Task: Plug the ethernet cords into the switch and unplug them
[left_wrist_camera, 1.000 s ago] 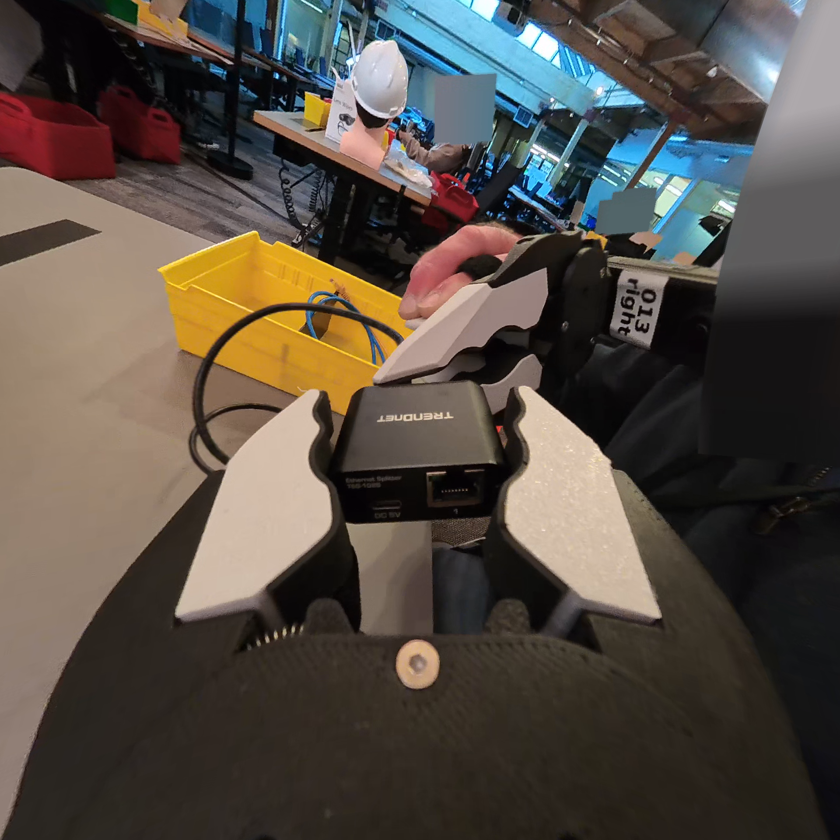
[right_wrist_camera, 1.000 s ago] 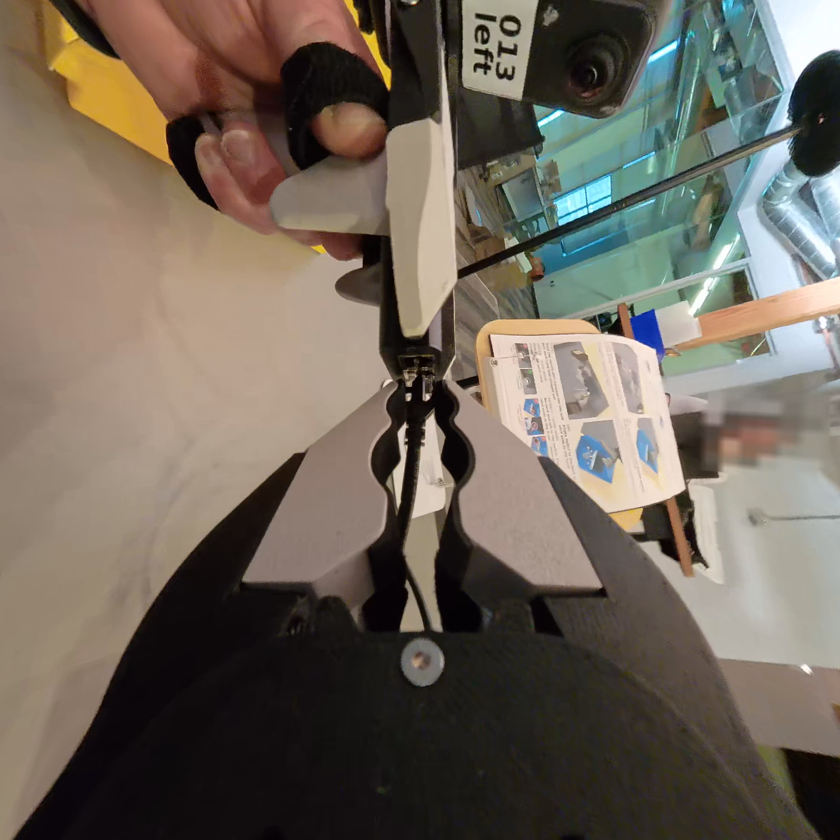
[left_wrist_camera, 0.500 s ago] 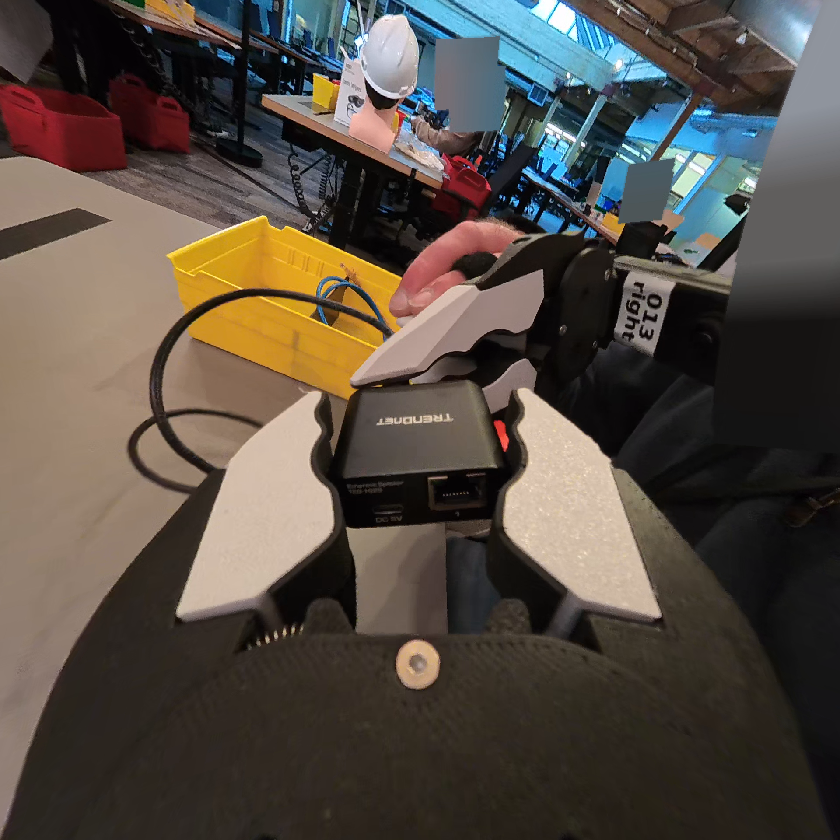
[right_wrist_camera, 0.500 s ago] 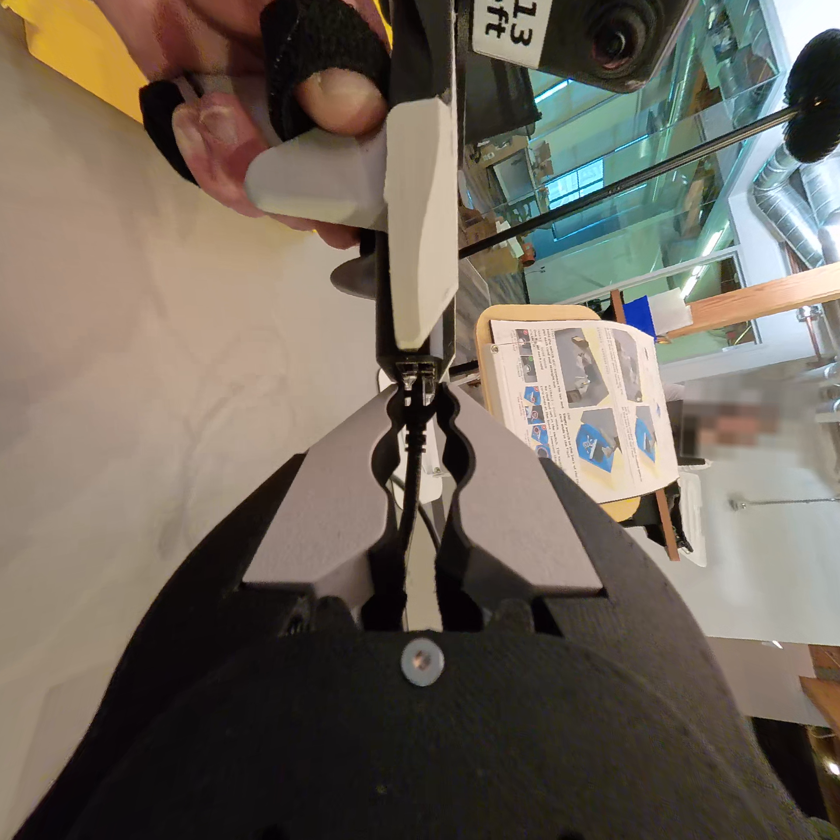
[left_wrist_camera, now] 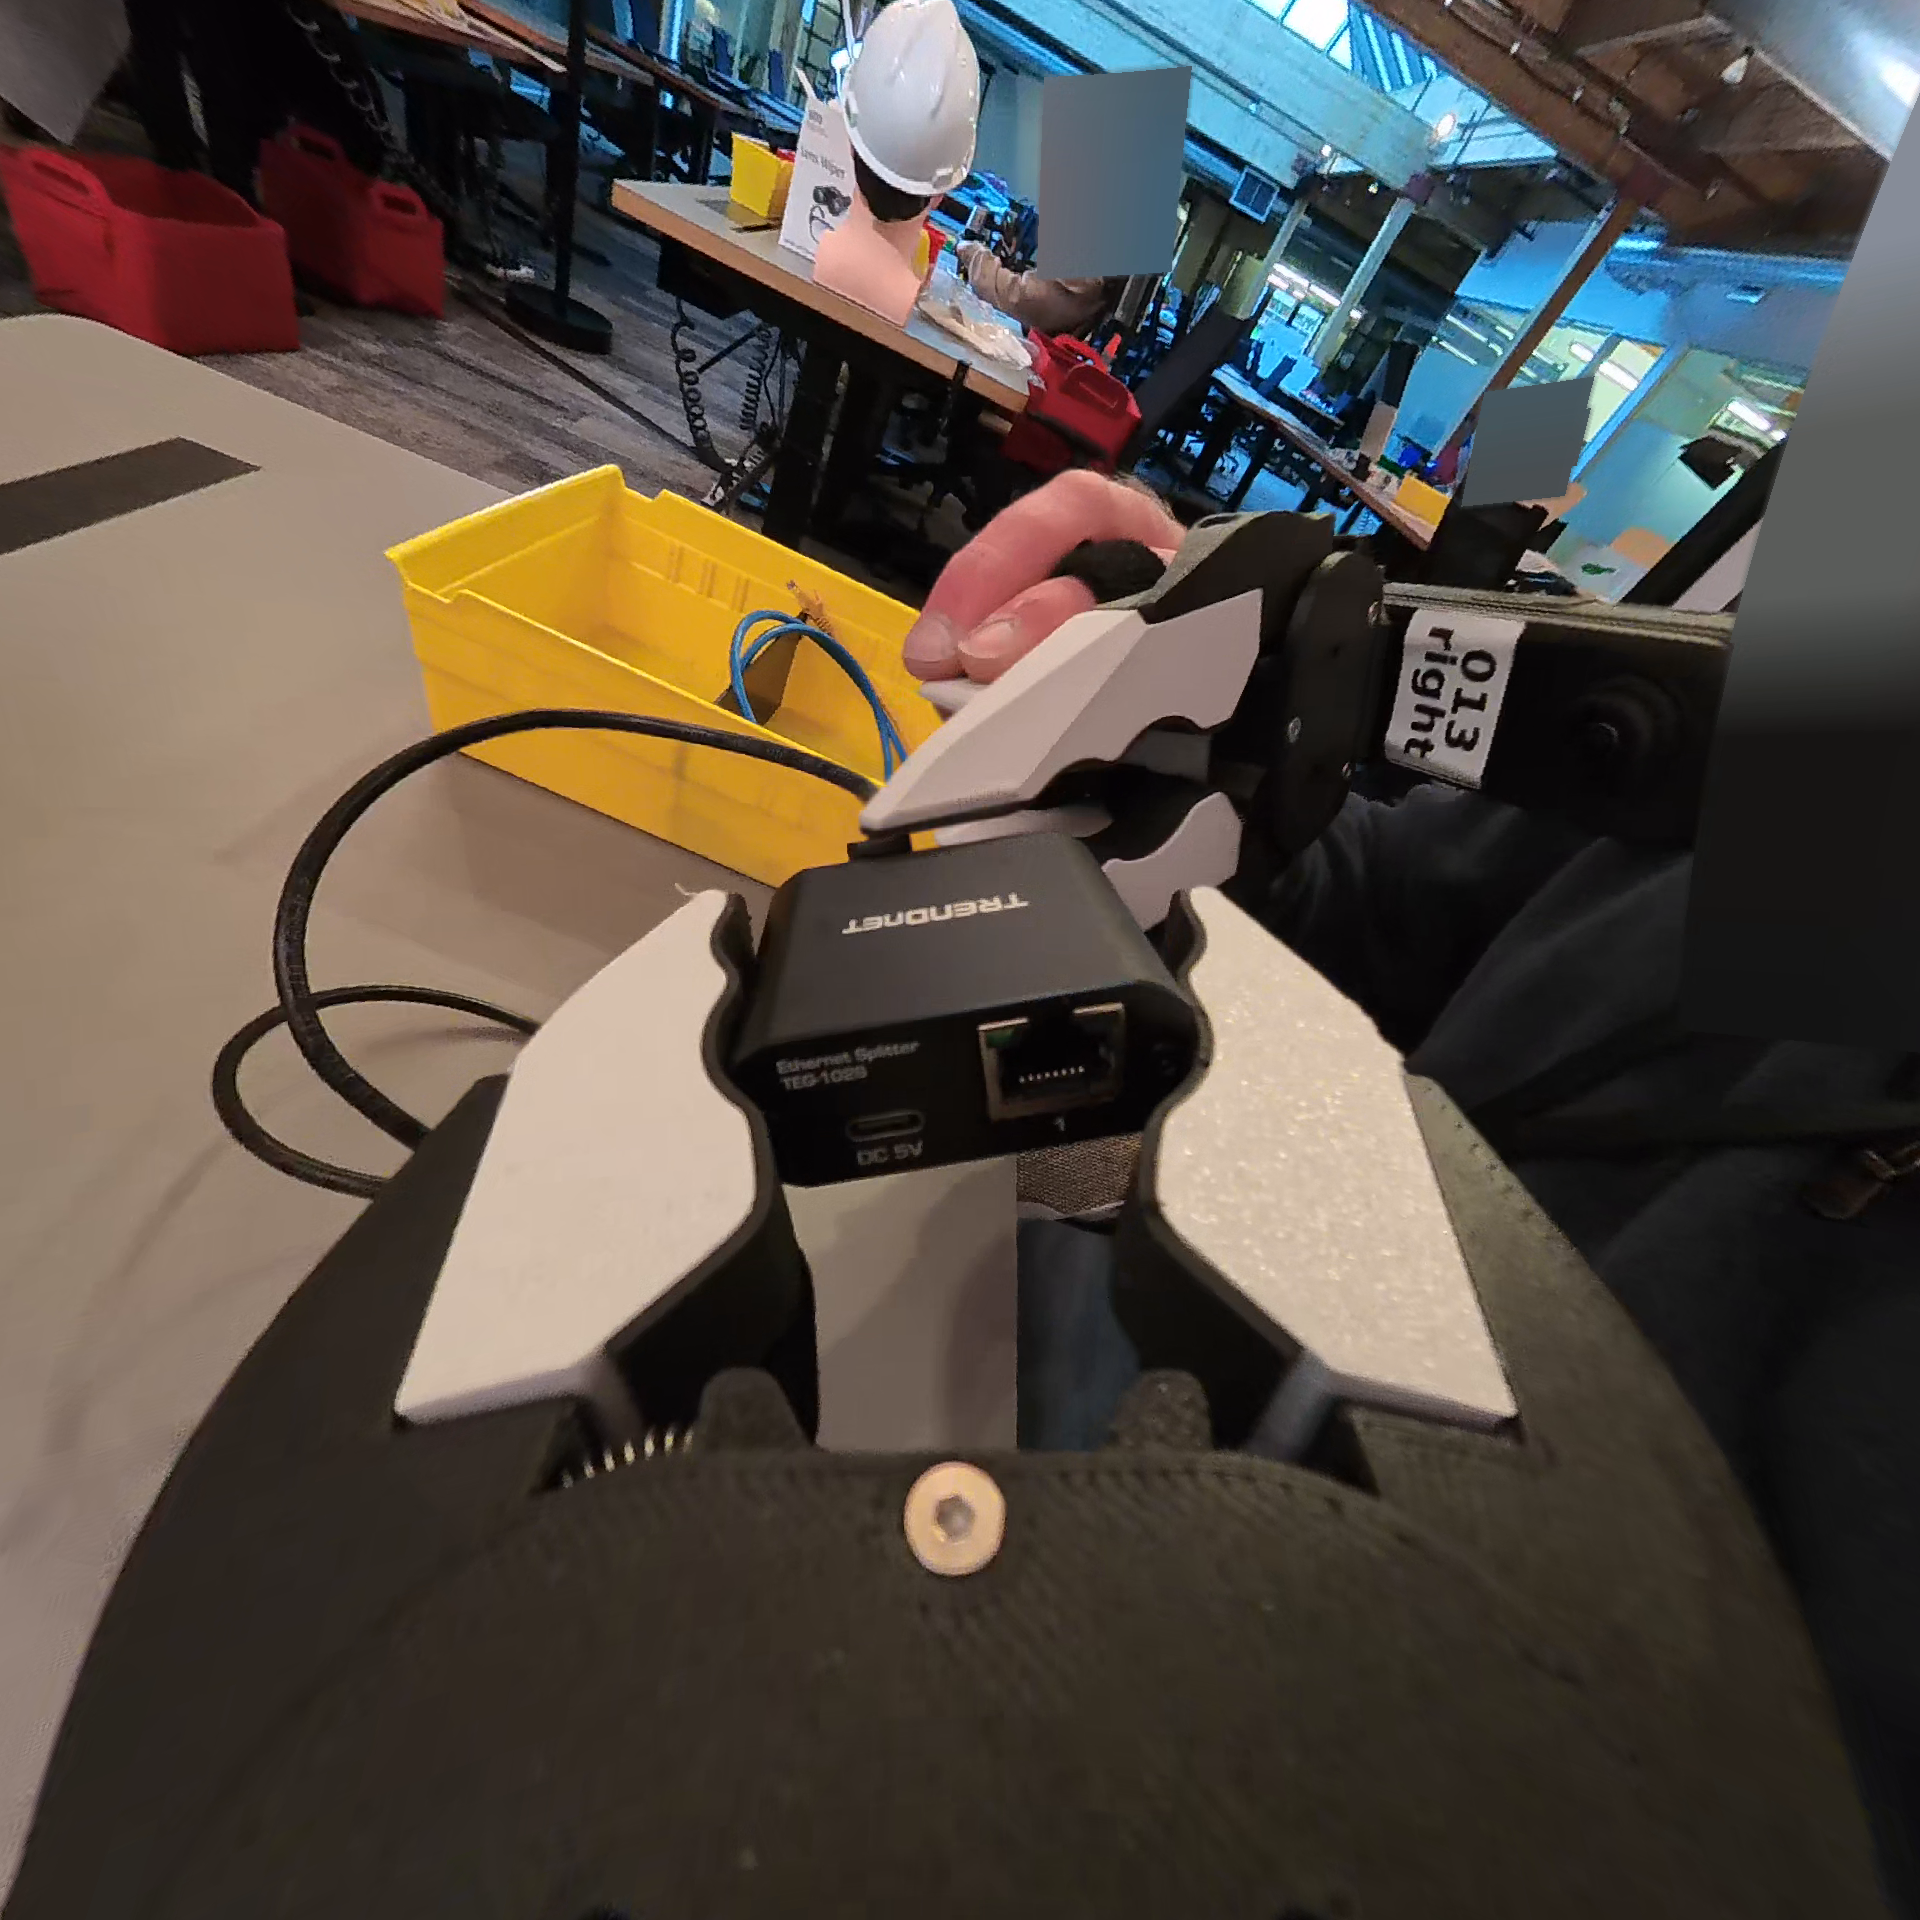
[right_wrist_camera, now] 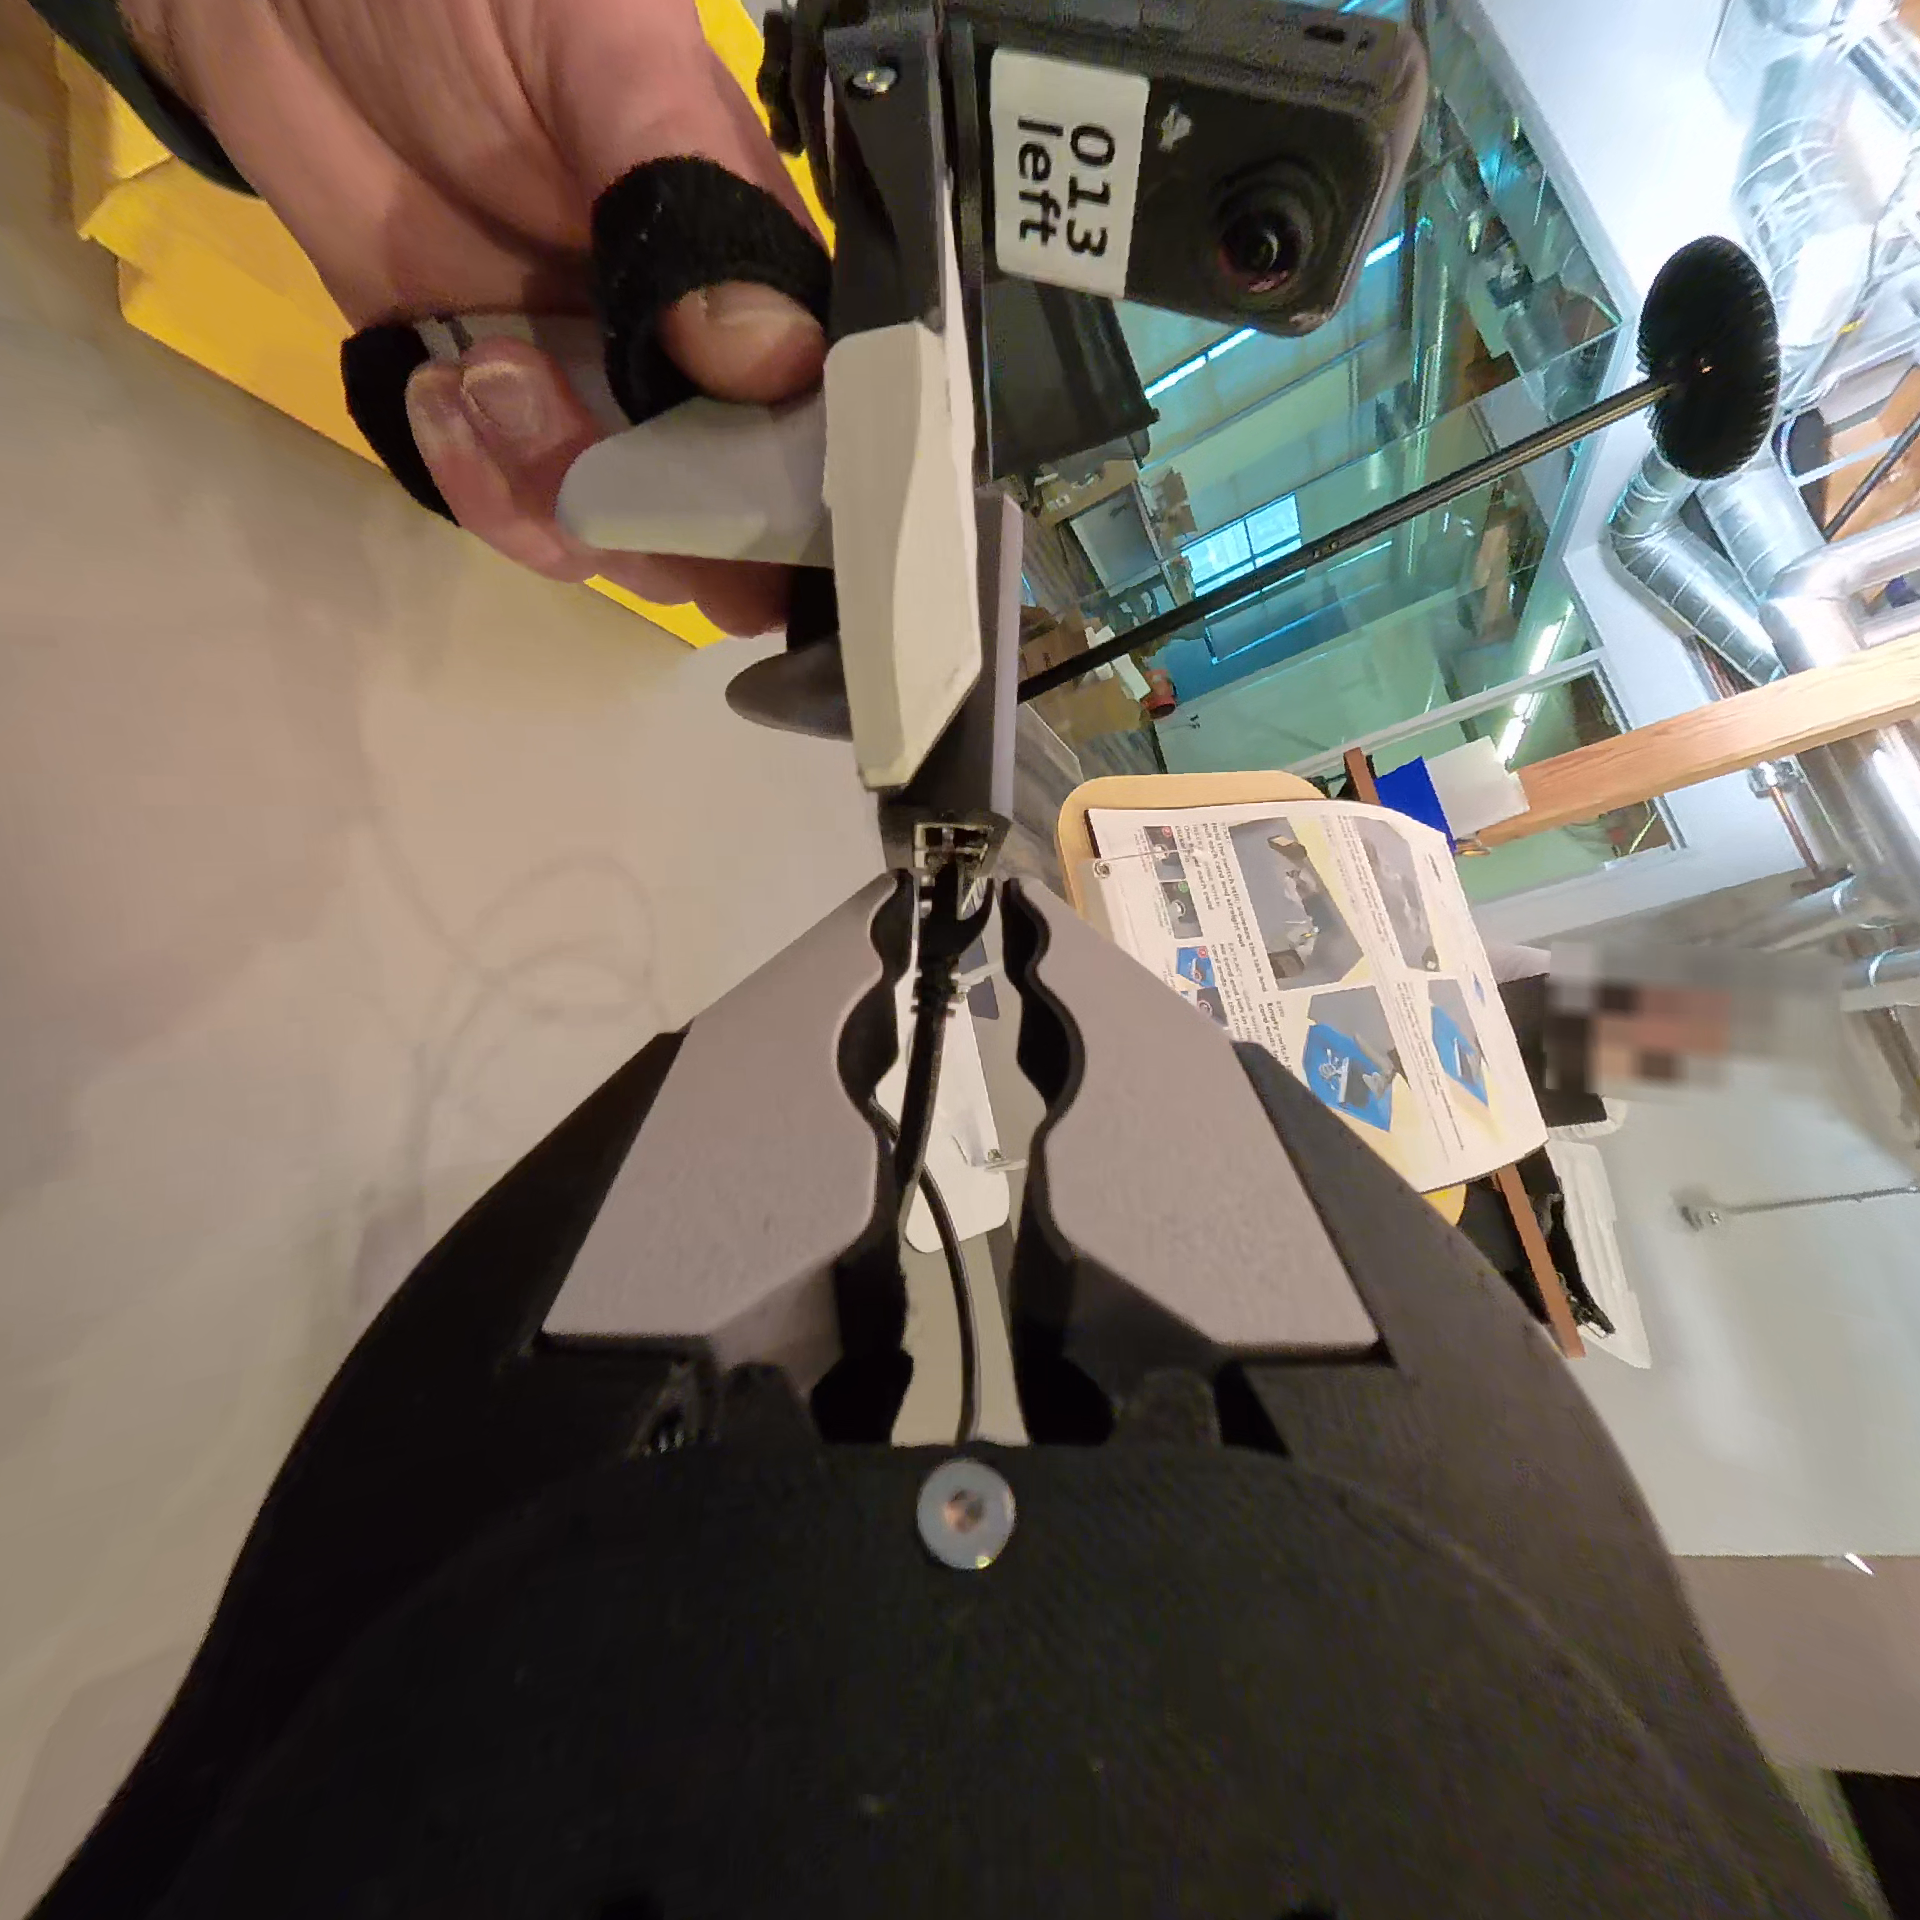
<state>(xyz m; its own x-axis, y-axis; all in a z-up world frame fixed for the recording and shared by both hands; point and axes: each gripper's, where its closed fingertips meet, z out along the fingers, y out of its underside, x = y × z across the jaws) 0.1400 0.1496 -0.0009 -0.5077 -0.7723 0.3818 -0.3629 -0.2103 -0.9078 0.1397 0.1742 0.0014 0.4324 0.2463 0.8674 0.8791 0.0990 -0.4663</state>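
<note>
A: So from the left wrist cam, the left gripper (left_wrist_camera: 961, 997) is clamped on the black switch (left_wrist_camera: 961, 1008), holding it up off the grey table (left_wrist_camera: 156, 831). The port facing the camera is empty. The right gripper (left_wrist_camera: 935, 816) sits at its far end, and a black cord (left_wrist_camera: 312, 914) loops over the table past a yellow bin (left_wrist_camera: 582, 665) with a blue cable (left_wrist_camera: 821, 665) in it.

B: Yeah, and on the right wrist cam the right gripper (right_wrist_camera: 951, 914) is pinched narrow around the black cord (right_wrist_camera: 930, 1039), plug end right at the switch (right_wrist_camera: 951, 836). Can't tell if it's fully seated. A hand (right_wrist_camera: 499, 260) holds the left gripper above.
</note>
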